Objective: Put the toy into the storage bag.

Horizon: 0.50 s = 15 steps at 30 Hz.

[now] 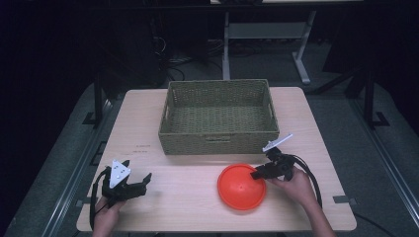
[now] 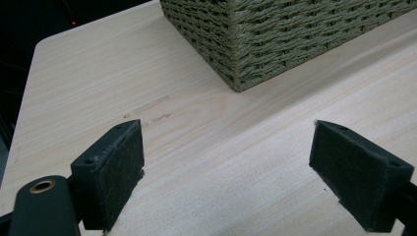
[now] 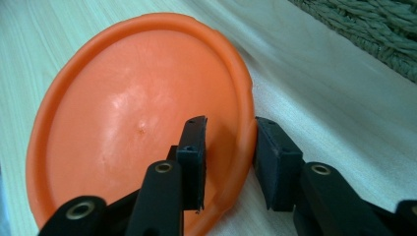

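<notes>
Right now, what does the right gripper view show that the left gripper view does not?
Right gripper view alone: the orange plate, with the right gripper at its rim, one jaw inside the rim and one outside, not visibly pressed shut on it.

Left gripper view alone: the left gripper with jaws wide apart over bare tabletop, and a faint scuff mark on the wood.

Both: the light wooden table and part of the woven basket at the top.
</notes>
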Motion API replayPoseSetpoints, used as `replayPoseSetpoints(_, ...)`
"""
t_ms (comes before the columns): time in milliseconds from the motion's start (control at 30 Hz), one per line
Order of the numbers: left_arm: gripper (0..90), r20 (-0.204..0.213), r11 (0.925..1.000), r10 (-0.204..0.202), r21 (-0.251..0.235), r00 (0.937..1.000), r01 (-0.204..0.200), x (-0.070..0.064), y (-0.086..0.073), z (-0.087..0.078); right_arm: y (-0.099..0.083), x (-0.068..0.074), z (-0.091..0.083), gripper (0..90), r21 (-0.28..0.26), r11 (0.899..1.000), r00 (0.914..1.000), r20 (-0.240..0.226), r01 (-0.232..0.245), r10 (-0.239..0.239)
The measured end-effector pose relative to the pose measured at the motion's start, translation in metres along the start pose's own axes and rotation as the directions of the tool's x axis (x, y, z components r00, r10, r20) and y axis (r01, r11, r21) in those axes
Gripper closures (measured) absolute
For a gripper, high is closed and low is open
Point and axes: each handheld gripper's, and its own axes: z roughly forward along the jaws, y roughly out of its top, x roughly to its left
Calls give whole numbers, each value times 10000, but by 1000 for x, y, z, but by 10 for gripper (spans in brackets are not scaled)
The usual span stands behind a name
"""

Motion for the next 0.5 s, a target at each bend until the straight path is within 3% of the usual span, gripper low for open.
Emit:
replayPoseSetpoints(100,128,9,10000,25,-4,10000,-25,0,0,0,0,-3,-1,688,-57,9998,9996,-177,-206,205)
replayPoseSetpoints(233,128,2,9999,120,45,9999,-120,0,0,1,1,-2,-6,745,-372,9992,9992,-367,-145,131)
replayPoseSetpoints(400,128,-21,9999,130,87,9999,-130,0,0,1,5,6,-11,771,-259,9995,9998,-28,175,-176)
replayPoseSetpoints(467,128,-16,9999,111,42,9999,-111,0,0,1,7,10,-16,797,-386,9990,9997,-62,220,-223)
replayPoseSetpoints(500,128,-15,9999,146,40,9999,-146,0,0,1,8,12,-22,814,-733,9971,9993,-303,214,-237)
